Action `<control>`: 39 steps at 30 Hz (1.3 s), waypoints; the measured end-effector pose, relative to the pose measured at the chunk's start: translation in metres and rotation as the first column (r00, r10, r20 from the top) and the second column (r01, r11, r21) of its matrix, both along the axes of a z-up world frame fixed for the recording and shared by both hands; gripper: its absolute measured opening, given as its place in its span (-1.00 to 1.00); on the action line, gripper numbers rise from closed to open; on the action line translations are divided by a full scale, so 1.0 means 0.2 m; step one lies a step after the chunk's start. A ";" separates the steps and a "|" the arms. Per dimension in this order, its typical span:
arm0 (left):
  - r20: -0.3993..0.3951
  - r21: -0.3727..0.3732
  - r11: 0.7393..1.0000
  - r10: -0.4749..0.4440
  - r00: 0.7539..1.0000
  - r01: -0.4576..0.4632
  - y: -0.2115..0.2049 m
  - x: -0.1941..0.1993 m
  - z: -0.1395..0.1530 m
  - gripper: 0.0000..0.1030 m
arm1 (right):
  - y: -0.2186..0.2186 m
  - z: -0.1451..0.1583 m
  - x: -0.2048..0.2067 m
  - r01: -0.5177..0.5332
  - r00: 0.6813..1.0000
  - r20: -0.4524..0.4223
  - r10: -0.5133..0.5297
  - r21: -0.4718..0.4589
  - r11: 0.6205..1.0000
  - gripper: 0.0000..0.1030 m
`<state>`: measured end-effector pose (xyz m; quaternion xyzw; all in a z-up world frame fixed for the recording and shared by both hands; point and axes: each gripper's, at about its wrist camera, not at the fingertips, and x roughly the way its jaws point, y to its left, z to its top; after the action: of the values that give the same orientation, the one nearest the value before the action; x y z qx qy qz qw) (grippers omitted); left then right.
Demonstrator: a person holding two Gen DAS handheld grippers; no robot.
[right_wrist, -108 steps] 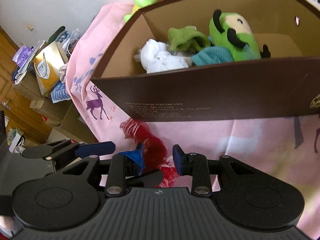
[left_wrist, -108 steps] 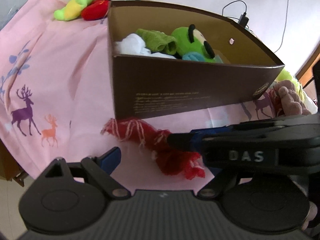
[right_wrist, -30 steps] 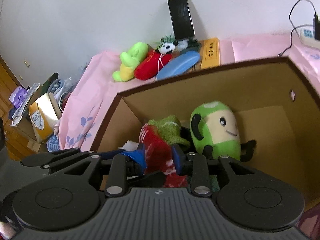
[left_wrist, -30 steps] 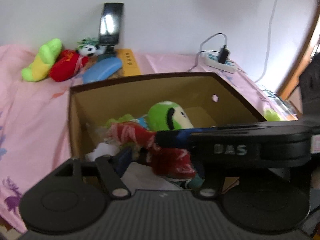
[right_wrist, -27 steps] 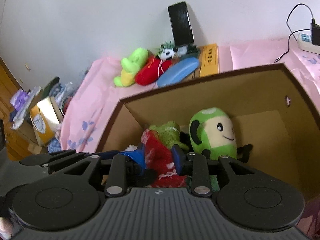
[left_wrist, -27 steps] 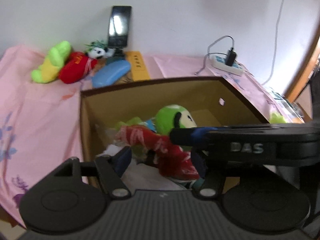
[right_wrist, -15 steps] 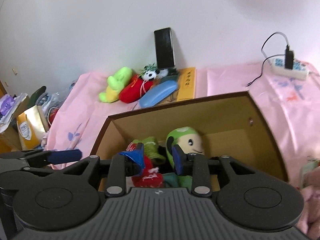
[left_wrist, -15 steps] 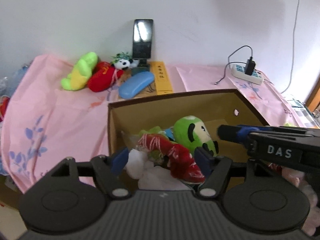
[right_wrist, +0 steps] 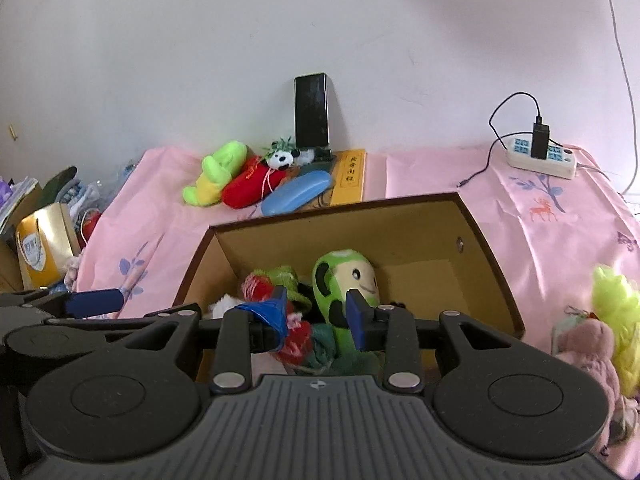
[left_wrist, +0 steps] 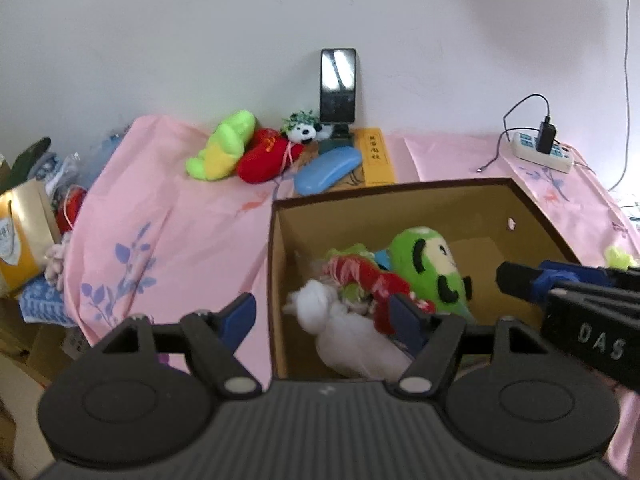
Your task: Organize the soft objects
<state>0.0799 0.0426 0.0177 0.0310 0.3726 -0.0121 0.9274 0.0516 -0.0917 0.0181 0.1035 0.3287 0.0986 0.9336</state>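
The red cloth (left_wrist: 362, 276) now lies in the box (left_wrist: 400, 196) beside the green plush (left_wrist: 430, 268), both the left gripper (left_wrist: 324, 312) and right gripper (right_wrist: 316, 312) standing apart and empty, while plush toys (right_wrist: 612, 312) to the right still wait outside.

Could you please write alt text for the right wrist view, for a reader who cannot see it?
The right gripper hangs open and empty above a brown cardboard box holding a green plush, a red knitted piece and other soft items. Behind the box, on a pink cloth, more plush toys lie below a propped phone.
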 end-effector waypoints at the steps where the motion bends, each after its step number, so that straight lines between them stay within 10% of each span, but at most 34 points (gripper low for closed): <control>1: -0.004 -0.003 1.000 0.001 1.000 -0.001 0.00 -0.01 0.00 0.41 | 0.00 0.00 -0.01 -0.003 1.000 -0.005 0.003 -0.004 1.000 -0.71; 25: -0.135 0.021 1.000 0.021 0.991 -0.018 0.00 -0.15 -0.10 0.41 | 0.09 -0.10 -0.15 -0.024 0.979 -0.202 0.010 -0.067 0.997 -0.72; 39: -0.044 0.047 0.998 0.036 0.998 -0.034 0.00 0.01 0.03 0.41 | 0.07 0.03 -0.02 0.015 0.992 -0.127 -0.022 -0.058 0.998 -0.71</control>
<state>0.0822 0.0433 0.0228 0.0458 0.3938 0.0123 0.9180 0.0475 -0.0768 0.0236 0.0857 0.3893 0.0738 0.9141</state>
